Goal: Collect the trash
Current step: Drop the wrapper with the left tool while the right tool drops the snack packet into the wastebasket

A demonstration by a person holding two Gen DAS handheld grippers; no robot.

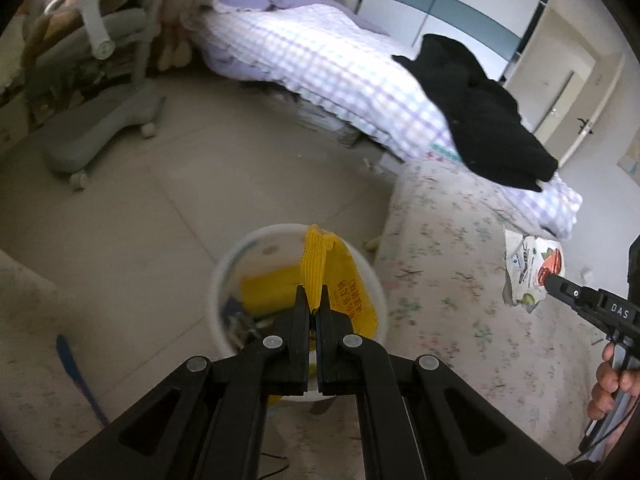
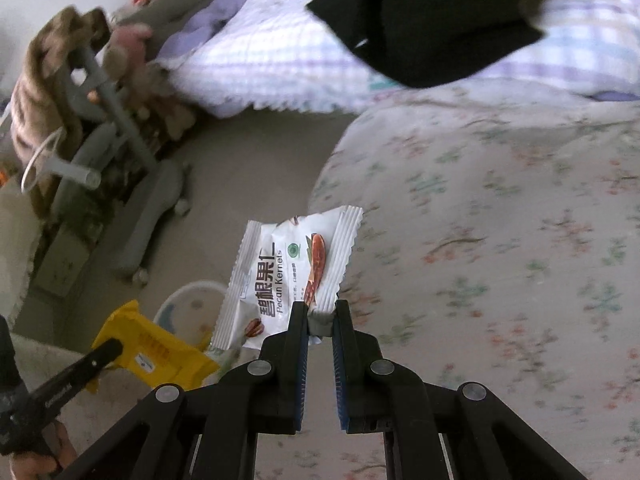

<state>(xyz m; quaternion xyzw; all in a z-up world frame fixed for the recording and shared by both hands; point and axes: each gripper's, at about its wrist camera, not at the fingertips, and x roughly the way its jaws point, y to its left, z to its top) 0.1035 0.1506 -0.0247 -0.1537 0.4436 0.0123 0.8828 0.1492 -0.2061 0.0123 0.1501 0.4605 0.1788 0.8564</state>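
My left gripper [image 1: 314,294] is shut on a yellow snack wrapper [image 1: 320,264] and holds it over a white trash bin [image 1: 224,276] on the floor. Another yellow wrapper [image 1: 268,288] lies inside the bin. My right gripper [image 2: 320,306] is shut on the corner of a white pecan kernels packet [image 2: 280,276], lifted above the floral bed sheet [image 2: 500,240]. In the right wrist view the yellow wrapper [image 2: 160,352], the left gripper's fingers [image 2: 96,356] and the bin [image 2: 188,304] show at lower left. In the left wrist view the packet [image 1: 532,268] hangs from the right gripper at far right.
A checked quilt [image 1: 320,60] with black clothing [image 1: 480,108] lies on the bed. A grey wheeled chair [image 1: 100,120] stands on the tiled floor at the left. A blue pen-like object [image 1: 76,372] lies on the near cloth. A wardrobe and door [image 1: 560,92] are behind.
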